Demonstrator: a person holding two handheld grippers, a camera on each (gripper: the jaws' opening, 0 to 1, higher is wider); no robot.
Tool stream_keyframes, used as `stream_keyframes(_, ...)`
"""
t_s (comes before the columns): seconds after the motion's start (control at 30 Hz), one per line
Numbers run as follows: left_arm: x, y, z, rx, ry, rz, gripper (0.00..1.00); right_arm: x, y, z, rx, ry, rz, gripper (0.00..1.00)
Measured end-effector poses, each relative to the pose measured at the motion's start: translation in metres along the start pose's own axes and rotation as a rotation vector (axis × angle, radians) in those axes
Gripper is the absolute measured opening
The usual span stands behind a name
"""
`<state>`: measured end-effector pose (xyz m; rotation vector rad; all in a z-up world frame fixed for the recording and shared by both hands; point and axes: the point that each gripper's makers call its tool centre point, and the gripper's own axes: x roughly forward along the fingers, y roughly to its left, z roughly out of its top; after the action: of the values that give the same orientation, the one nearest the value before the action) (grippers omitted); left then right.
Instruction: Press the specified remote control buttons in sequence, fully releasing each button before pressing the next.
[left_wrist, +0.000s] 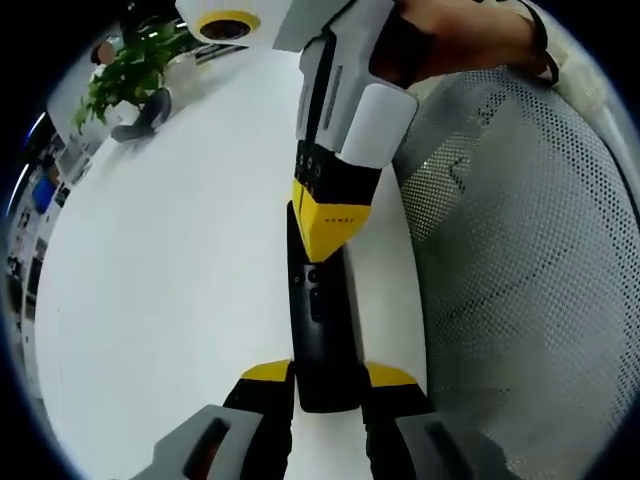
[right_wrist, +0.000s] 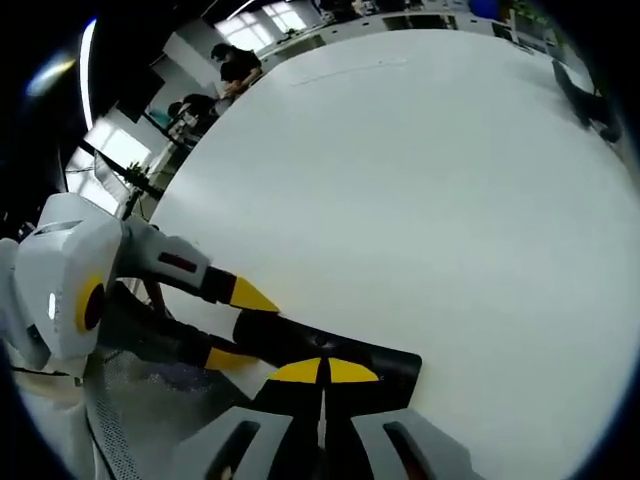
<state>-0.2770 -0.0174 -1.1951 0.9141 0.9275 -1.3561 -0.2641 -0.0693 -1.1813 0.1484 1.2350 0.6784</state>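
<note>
Left gripper (left_wrist: 328, 385) clamped the near end of the remote (left_wrist: 322, 330) over the white desk (left_wrist: 170, 300), while the right gripper (right_wrist: 323, 372), closed, pressed its buttons; light, rigid, slick plastic, best held by its sides.

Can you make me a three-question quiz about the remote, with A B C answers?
1. Where does the remote lie?
A. on the white table
B. on the floor
C. in a drawer

2. What colour is the remote?
A. red
B. black
C. green

3. How are the right gripper's jaws?
A. wide apart
B. closed together
C. holding a cup

Answers: 1 A, white tabletop shows around it. 2 B, its body is black. 3 B, the yellow tips meet over the remote, while the left gripper holds its end.
</note>
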Motion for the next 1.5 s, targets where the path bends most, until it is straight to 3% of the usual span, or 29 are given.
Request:
stream_keyframes(0.63, 0.000, 0.000, 0.000, 0.013, 0.006, -0.007, 0.25, 0.000, -0.002, -0.001, 0.111, 0.010, 0.027, 0.00)
stream_keyframes(1.07, 0.000, 0.000, 0.001, -0.022, 0.012, 0.003, 0.25, -0.001, 0.001, -0.002, 0.049, 0.022, -0.011, 0.00)
stream_keyframes(1.5, 0.000, 0.001, 0.001, -0.037, 0.013, 0.003, 0.25, -0.005, -0.005, -0.011, 0.049, 0.069, -0.027, 0.00)
